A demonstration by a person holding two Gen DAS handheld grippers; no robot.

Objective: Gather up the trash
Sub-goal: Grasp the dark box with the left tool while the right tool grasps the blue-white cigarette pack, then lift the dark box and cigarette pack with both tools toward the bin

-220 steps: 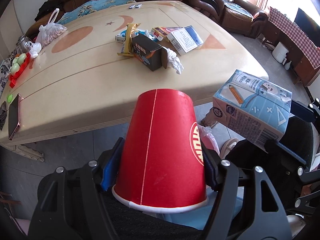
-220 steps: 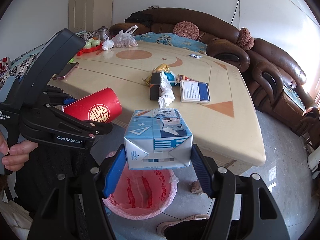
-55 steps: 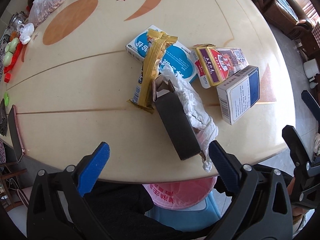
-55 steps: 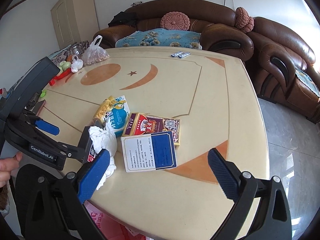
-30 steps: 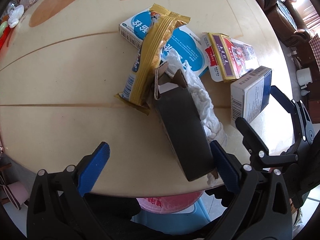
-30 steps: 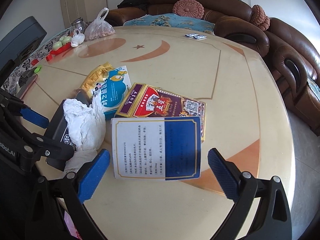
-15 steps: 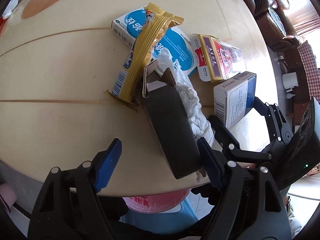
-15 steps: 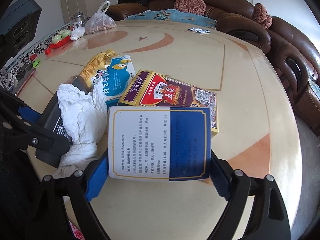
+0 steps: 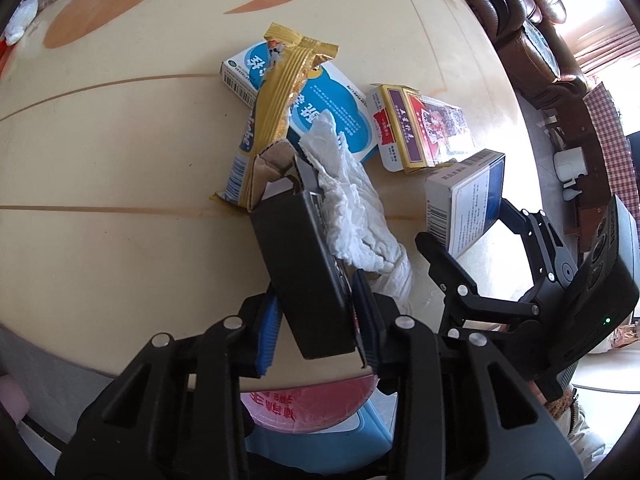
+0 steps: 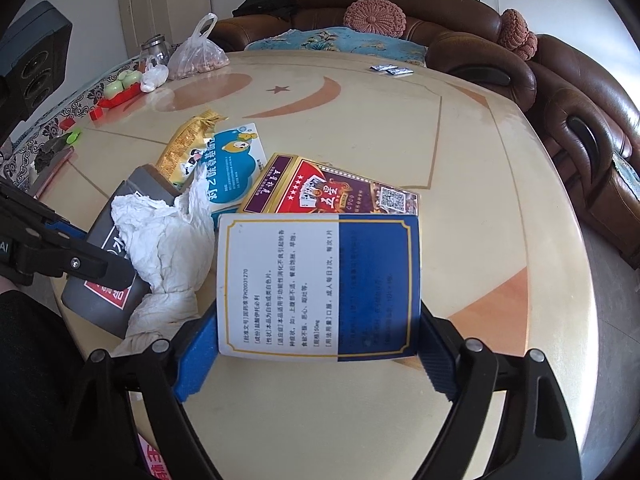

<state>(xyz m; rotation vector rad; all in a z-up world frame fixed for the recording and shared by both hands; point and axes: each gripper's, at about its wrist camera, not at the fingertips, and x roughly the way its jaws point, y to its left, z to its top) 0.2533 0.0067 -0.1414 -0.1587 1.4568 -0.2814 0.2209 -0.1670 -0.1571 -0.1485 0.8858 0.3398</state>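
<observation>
My left gripper [image 9: 316,320] is shut on a dark grey carton [image 9: 300,264] with an open flap, at the near edge of the beige table [image 9: 100,152]. A crumpled white tissue [image 9: 352,216] lies against the carton's right side. My right gripper [image 10: 316,356] is shut on a white-and-blue medicine box [image 10: 320,284], which also shows in the left wrist view [image 9: 468,204]. A gold snack wrapper [image 9: 276,108], a blue-and-white box [image 9: 332,116] and a purple-red card box [image 9: 420,128] lie behind them.
A pink-lined trash bin [image 9: 312,404] stands on the floor below the table's near edge. A bag of nuts [image 10: 196,56], a red tray with green items [image 10: 120,88] and a phone sit at the far left. A brown sofa [image 10: 460,40] wraps the far side.
Both grippers have closed: the left on the dark carton, the right on the white-and-blue box. Earlier they held a red cup and a milk carton over the bin; those are gone.
</observation>
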